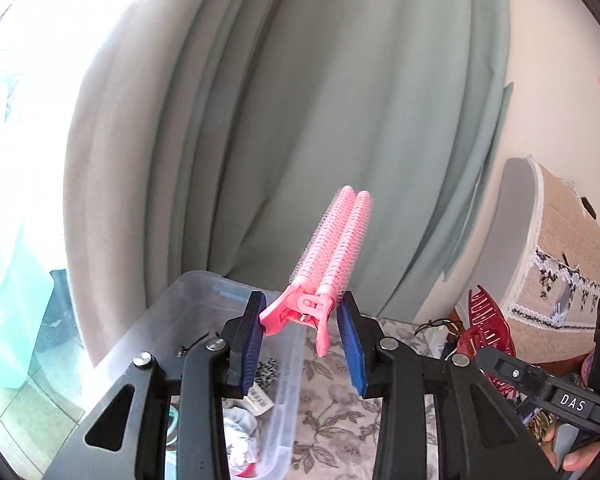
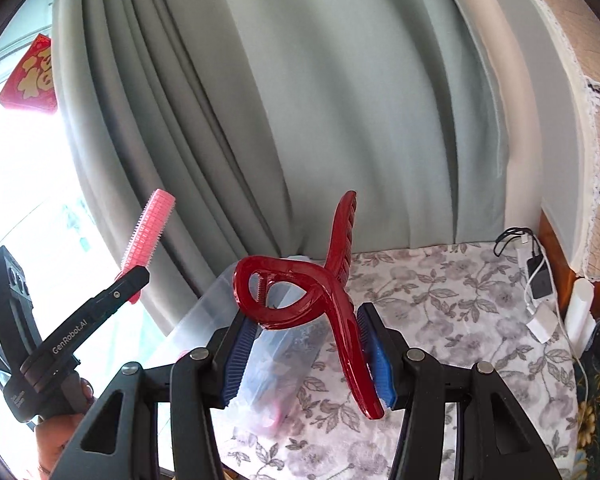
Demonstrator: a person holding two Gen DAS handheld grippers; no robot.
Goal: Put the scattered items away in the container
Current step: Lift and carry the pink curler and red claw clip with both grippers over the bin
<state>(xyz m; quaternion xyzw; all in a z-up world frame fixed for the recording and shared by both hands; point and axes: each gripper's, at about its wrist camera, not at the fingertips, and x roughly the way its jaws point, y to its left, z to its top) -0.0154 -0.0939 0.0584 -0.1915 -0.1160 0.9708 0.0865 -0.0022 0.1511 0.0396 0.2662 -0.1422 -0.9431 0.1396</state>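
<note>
My left gripper (image 1: 302,322) is shut on a pink roller hair clip (image 1: 332,252), held by its handle end in the air above the clear plastic container (image 1: 204,292). The clip points up and away. My right gripper (image 2: 306,354) is shut on a dark red claw hair clip (image 2: 312,288), lifted above the flowered cloth next to the container (image 2: 220,292). The container holds several small items. In the right wrist view the left gripper and the pink clip (image 2: 150,224) show at the left. In the left wrist view the red clip (image 1: 488,320) shows at the right.
A flowered cloth (image 2: 440,312) covers the surface. Chargers and cables (image 2: 536,280) lie at its far right by a padded headboard (image 2: 572,120). Grey-green curtains (image 1: 320,100) hang behind. A bright window is on the left.
</note>
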